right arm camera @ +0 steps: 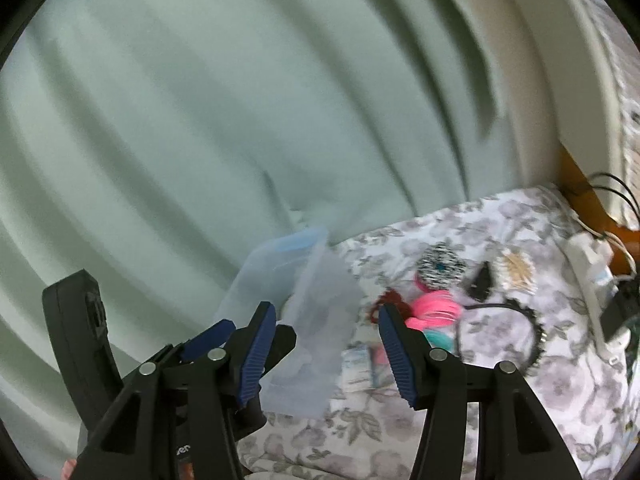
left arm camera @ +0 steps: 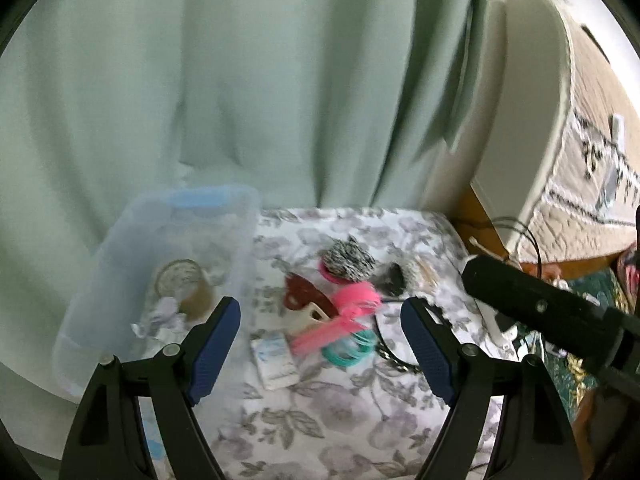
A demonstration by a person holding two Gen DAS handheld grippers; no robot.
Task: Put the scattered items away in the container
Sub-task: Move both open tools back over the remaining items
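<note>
A clear blue plastic container [left arm camera: 132, 264] stands at the left of a floral-covered surface [left arm camera: 320, 412], with a round jar lid [left arm camera: 180, 276] and crumpled bits inside. Scattered beside it lie a dark red hair clip [left arm camera: 302, 294], a pink roll [left arm camera: 356, 300], a pink comb [left arm camera: 320, 338], teal bangles [left arm camera: 352, 350], a white packet [left arm camera: 276, 360], a speckled scrunchie [left arm camera: 346, 264] and a black headband [right arm camera: 520, 320]. My left gripper [left arm camera: 320, 354] is open and empty above these items. My right gripper [right arm camera: 326, 354] is open and empty near the container [right arm camera: 296, 320].
A pale green curtain [left arm camera: 240, 80] hangs behind. A white power strip [right arm camera: 596, 280] with cables lies at the right edge. The other gripper's black body [left arm camera: 552, 312] crosses the right of the left wrist view. A bed with a patterned cover [left arm camera: 592, 152] is at far right.
</note>
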